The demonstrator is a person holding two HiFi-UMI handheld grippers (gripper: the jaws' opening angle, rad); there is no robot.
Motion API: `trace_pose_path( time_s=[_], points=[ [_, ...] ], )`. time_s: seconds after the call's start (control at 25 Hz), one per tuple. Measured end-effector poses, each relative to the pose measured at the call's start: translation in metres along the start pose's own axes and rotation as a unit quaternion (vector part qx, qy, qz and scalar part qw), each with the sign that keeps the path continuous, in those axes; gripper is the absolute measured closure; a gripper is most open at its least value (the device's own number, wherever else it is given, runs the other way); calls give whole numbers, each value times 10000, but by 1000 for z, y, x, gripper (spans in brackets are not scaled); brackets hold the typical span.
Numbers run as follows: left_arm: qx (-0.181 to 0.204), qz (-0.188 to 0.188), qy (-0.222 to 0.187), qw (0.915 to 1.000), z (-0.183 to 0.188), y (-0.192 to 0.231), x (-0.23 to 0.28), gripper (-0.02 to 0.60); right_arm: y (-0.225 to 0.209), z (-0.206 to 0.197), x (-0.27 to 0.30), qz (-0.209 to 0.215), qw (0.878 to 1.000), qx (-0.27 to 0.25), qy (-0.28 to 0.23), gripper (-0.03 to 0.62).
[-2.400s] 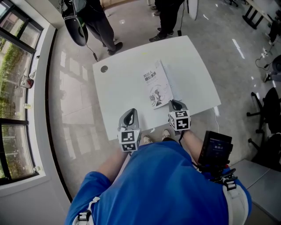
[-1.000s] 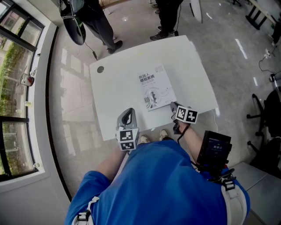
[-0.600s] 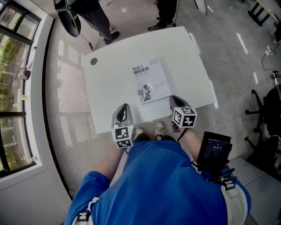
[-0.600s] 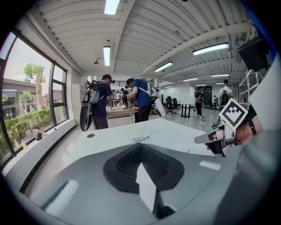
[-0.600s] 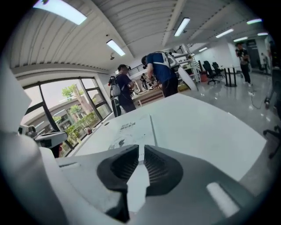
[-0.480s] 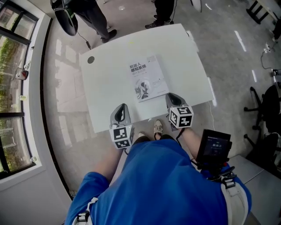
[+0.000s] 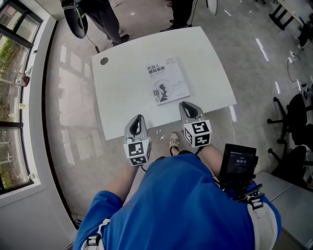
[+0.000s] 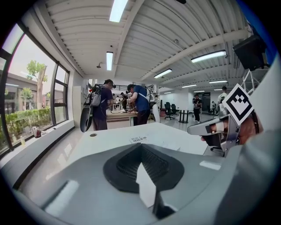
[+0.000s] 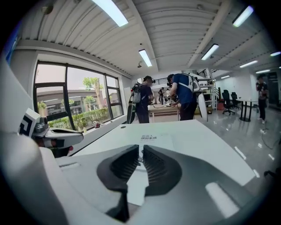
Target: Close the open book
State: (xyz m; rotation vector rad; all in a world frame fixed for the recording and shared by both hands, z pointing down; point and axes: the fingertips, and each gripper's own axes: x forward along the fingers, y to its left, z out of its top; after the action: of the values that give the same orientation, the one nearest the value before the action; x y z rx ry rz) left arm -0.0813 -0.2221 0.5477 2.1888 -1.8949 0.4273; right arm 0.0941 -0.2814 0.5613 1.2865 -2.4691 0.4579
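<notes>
A white paperback book (image 7: 166,80) lies closed, cover up, in the middle of the white table (image 7: 122,93). It also shows far ahead in the left gripper view as the book (image 8: 141,139) and past the jaws in the right gripper view as the book (image 9: 153,139). My left gripper (image 7: 137,122) hovers at the table's near edge, jaws shut on nothing. My right gripper (image 7: 190,108) hangs just short of the book's near right corner, upright, jaws drawn to a thin slit with nothing between them. Neither gripper touches the book.
A round cable hole (image 7: 104,61) sits at the table's far left corner. People (image 7: 98,14) stand beyond the far edge. Office chairs (image 7: 293,112) stand to the right, windows (image 7: 14,58) to the left. A black device (image 7: 238,163) hangs at the person's right side.
The right gripper has lifted away from the book's near right corner and rolled back upright. The left gripper has drifted a little. The book has stayed closed and still.
</notes>
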Motion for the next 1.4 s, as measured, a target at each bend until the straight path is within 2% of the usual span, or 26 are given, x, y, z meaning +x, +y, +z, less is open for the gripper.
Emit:
trace_pose_path(
  time_s=[0.12, 0.36, 0.6, 0.92, 1.32, 1.4],
  points=[
    [-101, -26, -7, 9999, -2, -2, -25, 575, 23, 0, -21, 2, 9998, -200, -65, 566],
    [-100, -201, -400, 9989, -2, -12, -64, 575, 60, -3, -61, -108, 9992, -322, -231, 569],
    [-216, -427, -667, 9966, 1, -22, -133, 575, 114, -6, -126, -238, 9973, -542, -427, 572],
    [75, -471, -949, 9943, 4, -34, -138, 575, 113, -10, -137, -308, 9953, -722, -569, 577],
    [116, -342, -1102, 9933, 26, -40, -142, 575, 104, 7, -150, -245, 9946, -662, -756, 588],
    [131, -323, -1097, 9934, 31, -52, -141, 575, 95, 7, -157, -210, 9948, -638, -772, 589]
  ],
)
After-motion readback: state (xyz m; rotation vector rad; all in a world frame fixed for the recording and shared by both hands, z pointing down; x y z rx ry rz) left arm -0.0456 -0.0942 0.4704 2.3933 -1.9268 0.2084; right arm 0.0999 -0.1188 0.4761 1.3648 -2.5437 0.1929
